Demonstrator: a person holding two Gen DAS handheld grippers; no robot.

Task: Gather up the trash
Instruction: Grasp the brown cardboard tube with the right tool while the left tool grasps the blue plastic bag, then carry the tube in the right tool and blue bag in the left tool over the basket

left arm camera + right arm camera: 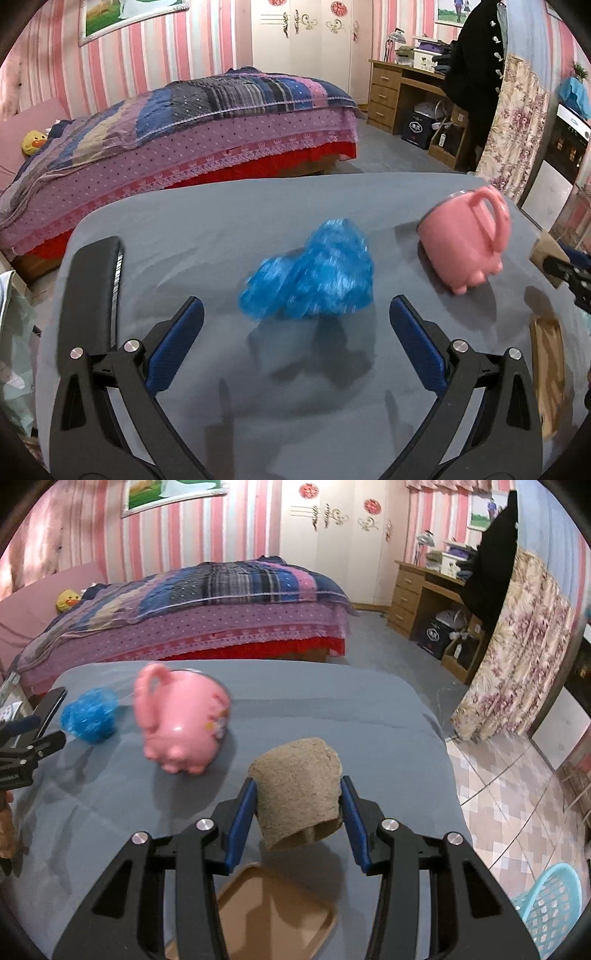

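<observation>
A crumpled blue plastic wad [314, 277] lies on the grey-covered table [221, 229], just beyond my left gripper [295, 301], which is open and empty, its blue pads on either side of the wad's near edge without touching it. My right gripper [298, 784] is shut on a rough brown pulp-paper piece [299, 794], which its pads squeeze from both sides. The piece hangs clear of the table and casts a shadow below. The blue plastic wad [90, 720] also shows at far left in the right wrist view, near the left gripper's frame [33, 746].
A pink pig-shaped mug [181, 723] lies tilted on the table between the two grippers. A flat brown tray [273, 912] sits under the right gripper. A black phone-like slab [98, 288] lies at the table's left edge. A turquoise basket [550, 908] stands on the floor at right. A bed is beyond the table.
</observation>
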